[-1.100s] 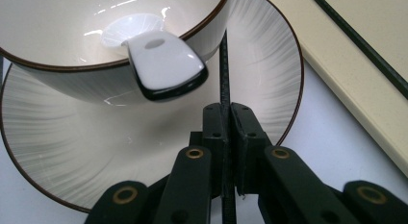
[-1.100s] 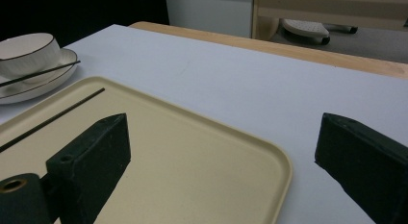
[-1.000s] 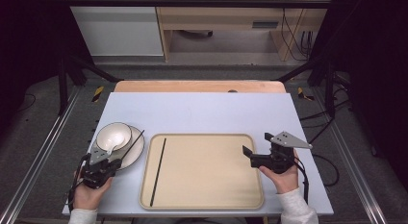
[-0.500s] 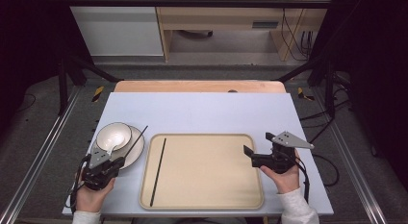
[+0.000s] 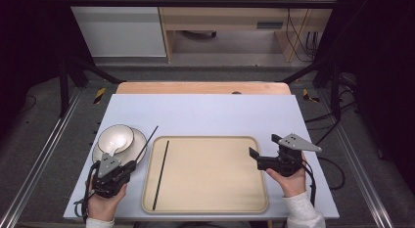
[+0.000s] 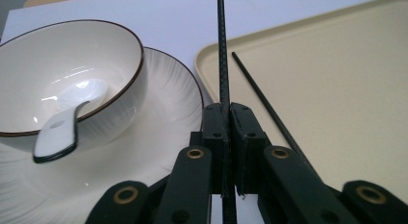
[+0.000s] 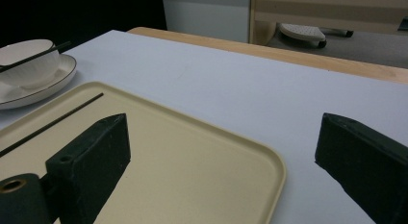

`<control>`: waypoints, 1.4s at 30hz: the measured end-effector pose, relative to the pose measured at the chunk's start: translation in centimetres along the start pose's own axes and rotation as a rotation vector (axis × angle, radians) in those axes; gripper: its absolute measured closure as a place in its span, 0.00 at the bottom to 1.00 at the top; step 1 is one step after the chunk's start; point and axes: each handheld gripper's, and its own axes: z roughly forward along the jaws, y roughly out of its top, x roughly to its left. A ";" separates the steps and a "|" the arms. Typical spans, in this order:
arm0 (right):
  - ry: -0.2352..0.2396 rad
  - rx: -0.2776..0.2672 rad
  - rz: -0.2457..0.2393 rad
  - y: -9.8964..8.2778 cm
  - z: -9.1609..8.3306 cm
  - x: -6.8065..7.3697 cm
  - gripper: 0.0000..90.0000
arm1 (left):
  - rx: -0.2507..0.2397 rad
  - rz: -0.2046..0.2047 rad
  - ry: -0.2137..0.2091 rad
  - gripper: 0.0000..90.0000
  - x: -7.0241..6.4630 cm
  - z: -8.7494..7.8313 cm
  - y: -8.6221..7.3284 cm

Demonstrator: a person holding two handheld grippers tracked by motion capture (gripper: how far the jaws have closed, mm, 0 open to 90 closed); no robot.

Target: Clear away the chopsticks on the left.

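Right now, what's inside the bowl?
A white spoon lies in the bowl, its handle out over the rim. The bowl sits on a plate; the plate under it is hidden. Left tongs grip a chopstick alongside.

Grey floor (image 5: 44, 154), wooden desk (image 5: 230, 22) behind, white cabinet (image 5: 117, 27), dark sides, black cables (image 5: 298, 37)

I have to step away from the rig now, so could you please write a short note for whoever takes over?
Left hand-held gripper: shut on a chopstick, held beside the plate at the tray's left edge.
Right hand-held gripper: open, holding nothing, over the tray's right rim.
Things: second chopstick lies in the tray; bowl with spoon sits on the plate.
Done: one chopstick in the tray.
Left: probably to lay the held chopstick beside it.
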 end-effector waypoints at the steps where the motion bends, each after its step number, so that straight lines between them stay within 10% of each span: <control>1: -0.001 -0.002 0.000 0.0 0.0 0.0 0.06 | -0.003 0.004 0.002 0.95 -0.3 0.0 0.0; 42: 0.012 -0.016 -0.001 0.3 -0.3 0.3 0.06 | -0.139 -0.230 0.081 0.95 -6.8 0.1 -2.0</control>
